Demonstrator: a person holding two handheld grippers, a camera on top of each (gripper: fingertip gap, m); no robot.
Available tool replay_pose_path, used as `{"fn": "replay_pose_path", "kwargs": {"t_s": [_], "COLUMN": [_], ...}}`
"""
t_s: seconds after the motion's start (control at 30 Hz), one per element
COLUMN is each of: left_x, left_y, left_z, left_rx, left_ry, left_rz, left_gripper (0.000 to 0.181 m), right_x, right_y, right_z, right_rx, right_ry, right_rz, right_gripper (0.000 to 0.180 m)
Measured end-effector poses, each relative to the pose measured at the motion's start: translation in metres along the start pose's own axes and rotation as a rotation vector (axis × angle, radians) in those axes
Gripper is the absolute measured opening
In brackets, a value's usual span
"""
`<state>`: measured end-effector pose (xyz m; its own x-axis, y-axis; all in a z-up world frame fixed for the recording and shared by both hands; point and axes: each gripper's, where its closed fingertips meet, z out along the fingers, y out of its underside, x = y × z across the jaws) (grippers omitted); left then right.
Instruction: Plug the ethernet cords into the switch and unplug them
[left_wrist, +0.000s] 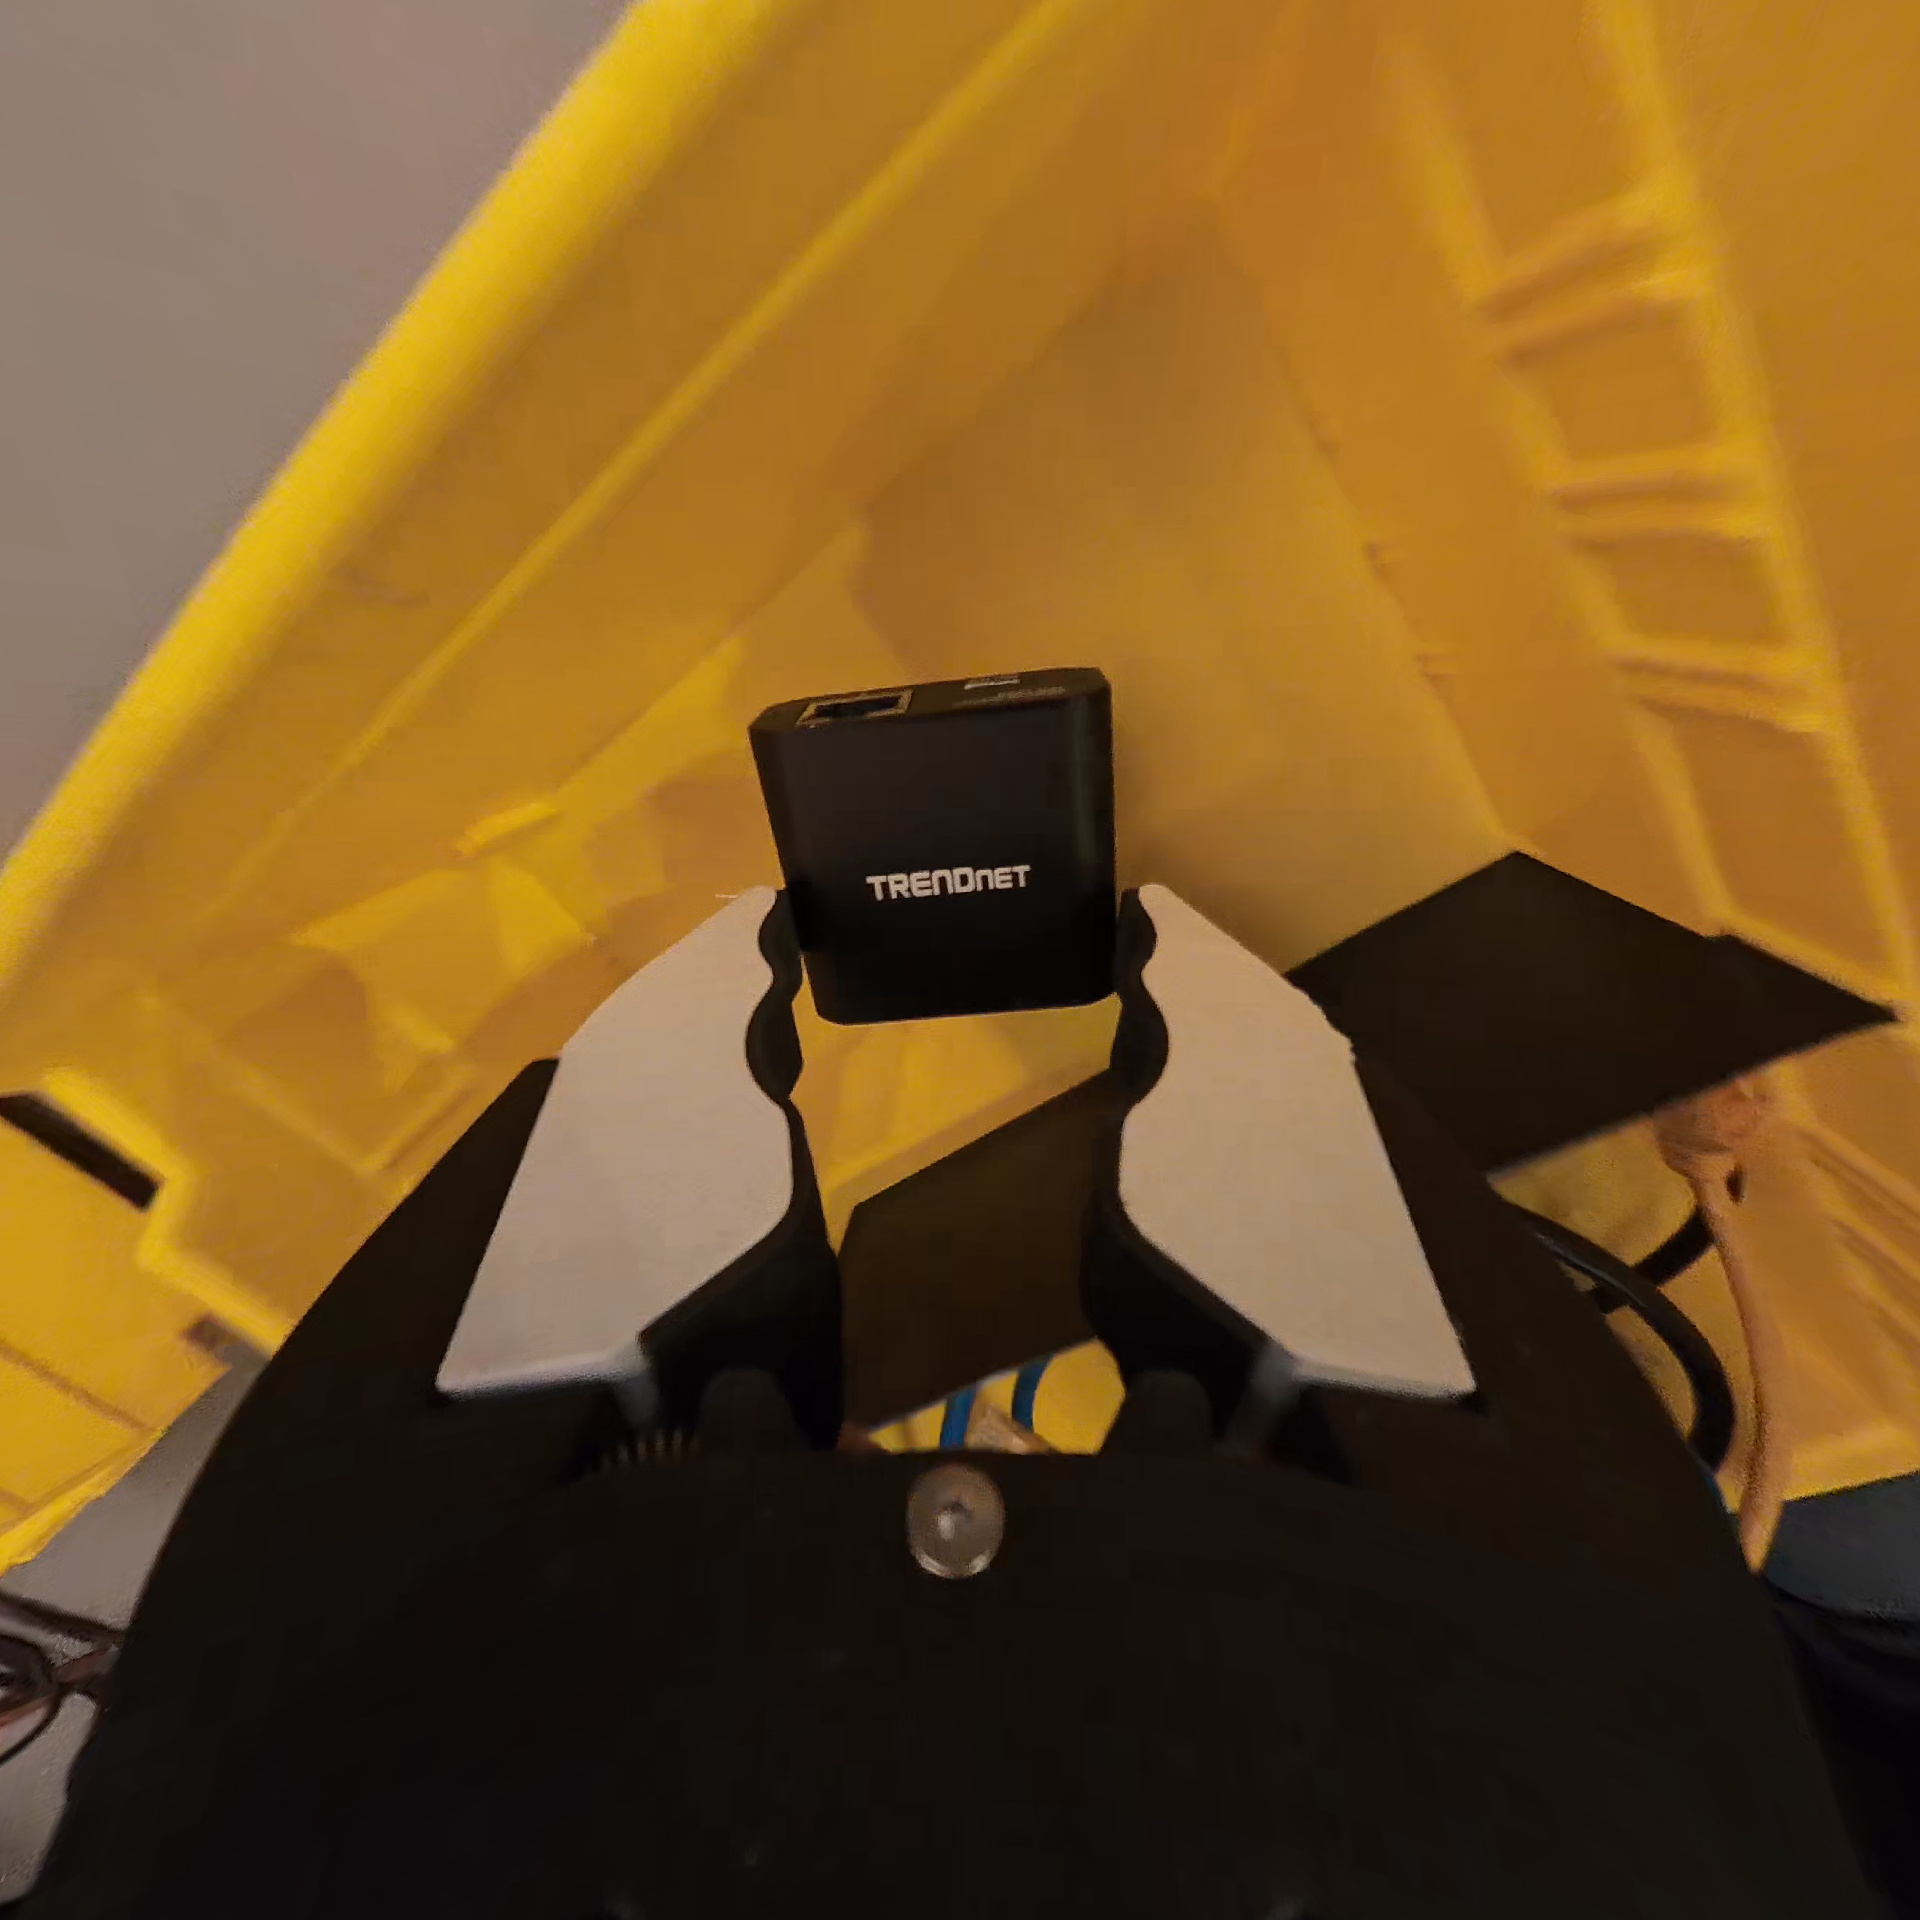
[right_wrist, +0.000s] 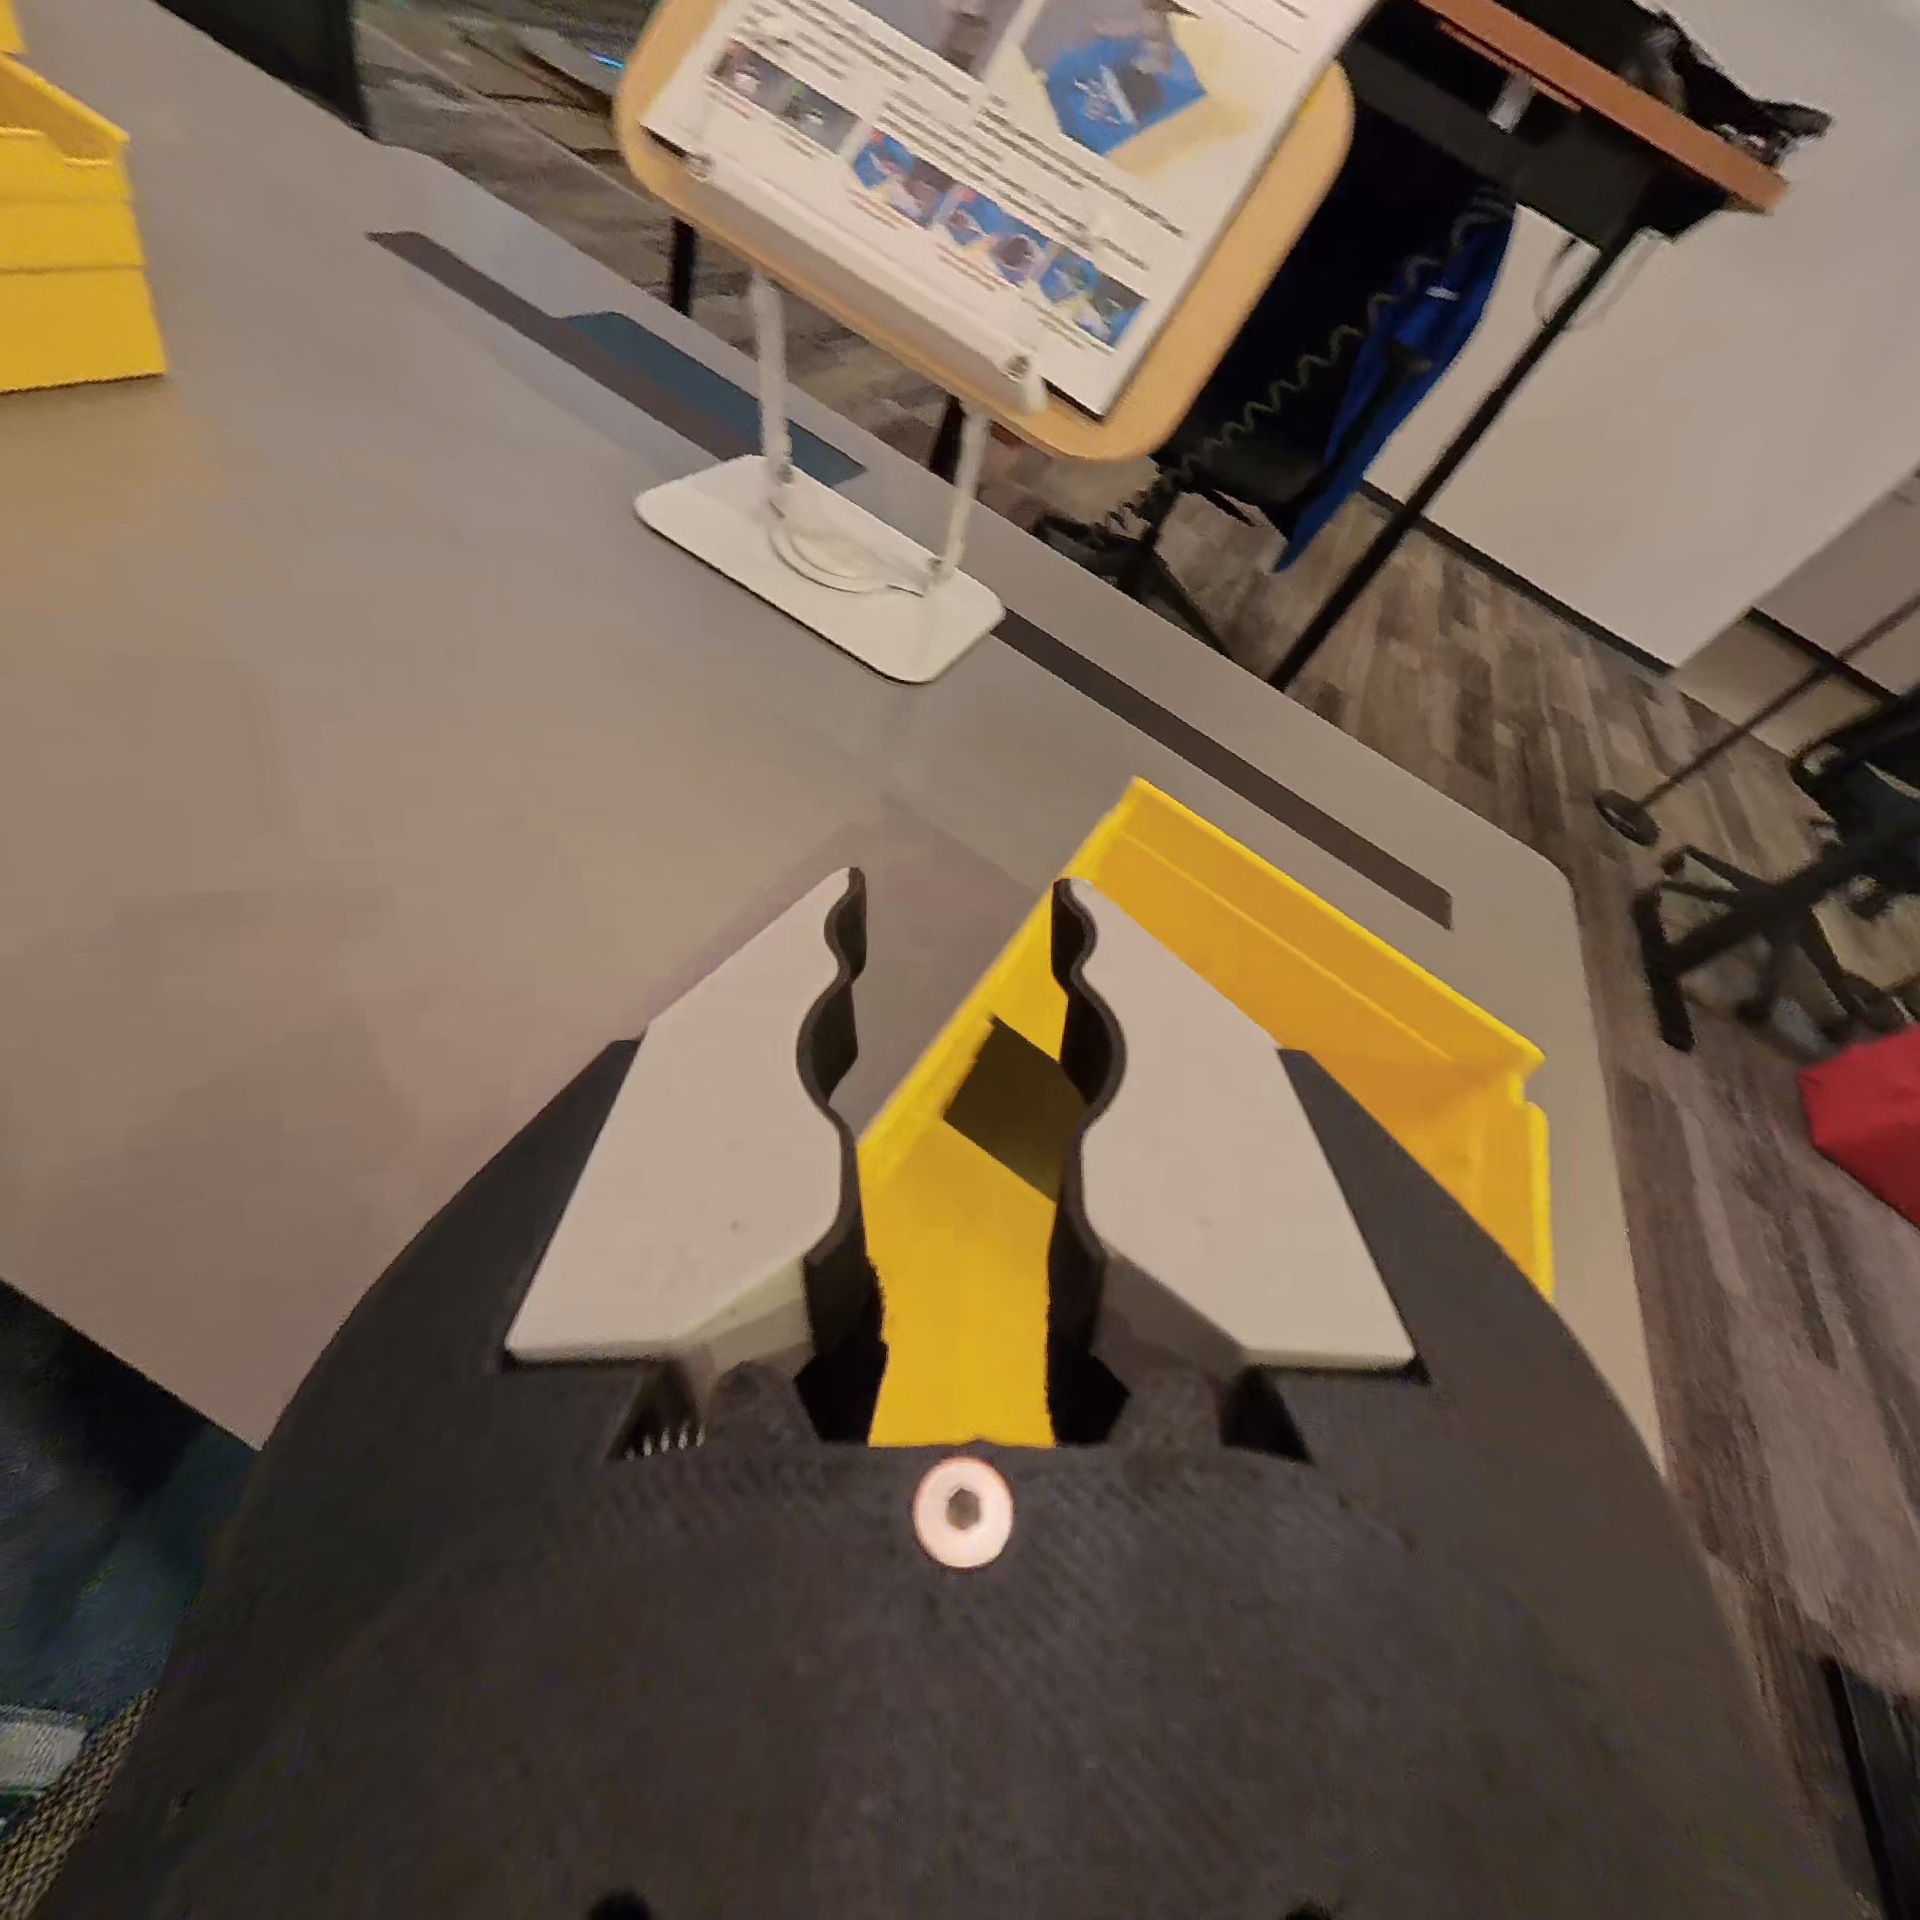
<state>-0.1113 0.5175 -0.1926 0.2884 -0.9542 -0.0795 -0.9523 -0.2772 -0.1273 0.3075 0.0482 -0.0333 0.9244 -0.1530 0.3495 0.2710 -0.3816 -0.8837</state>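
Two cameras, each looking forward along its tongs
The left view is held close inside a yellow bin; the right view is aimed down across the worktop from higher up.

Premises appear to be an office-type workroom or lab. Evidence in the right wrist view: a grey table carrying a yellow bin and a stand-mounted instruction sheet, wood-pattern flooring, a rolling office chair, a second desk against white walls.
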Motion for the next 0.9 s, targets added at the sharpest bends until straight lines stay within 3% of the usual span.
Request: {"fn": "replay_pose_path", "kwargs": {"t_s": [0.23, 0.43, 0.6, 0.9], "left_x": [0.05, 0.153, 0.224, 0.301], "left_y": [-0.037, -0.069, -0.088, -0.099], "left_z": [-0.079, -0.136, -0.157, -0.163], "left_rx": [0.234, 0.357, 0.389, 0.357], "left_ry": [-0.008, 0.096, 0.12, 0.144], "left_rz": [0.206, 0.58, 0.822, 1.04], "left_gripper": [0.058, 0.058, 0.058, 0.058], "right_x": [-0.085, -0.157, -0.197, -0.235], "right_y": [-0.047, -0.09, -0.114, -0.124], "right_z": [0.033, 0.048, 0.056, 0.075], "right_rx": [0.096, 0.207, 0.274, 0.291], "right_ry": [-0.302, -0.563, -0.692, -0.819], "right_rz": [-0.028, -0.066, -0.091, -0.042], "right_gripper": [0.047, 0.062, 0.07, 0.09]}}
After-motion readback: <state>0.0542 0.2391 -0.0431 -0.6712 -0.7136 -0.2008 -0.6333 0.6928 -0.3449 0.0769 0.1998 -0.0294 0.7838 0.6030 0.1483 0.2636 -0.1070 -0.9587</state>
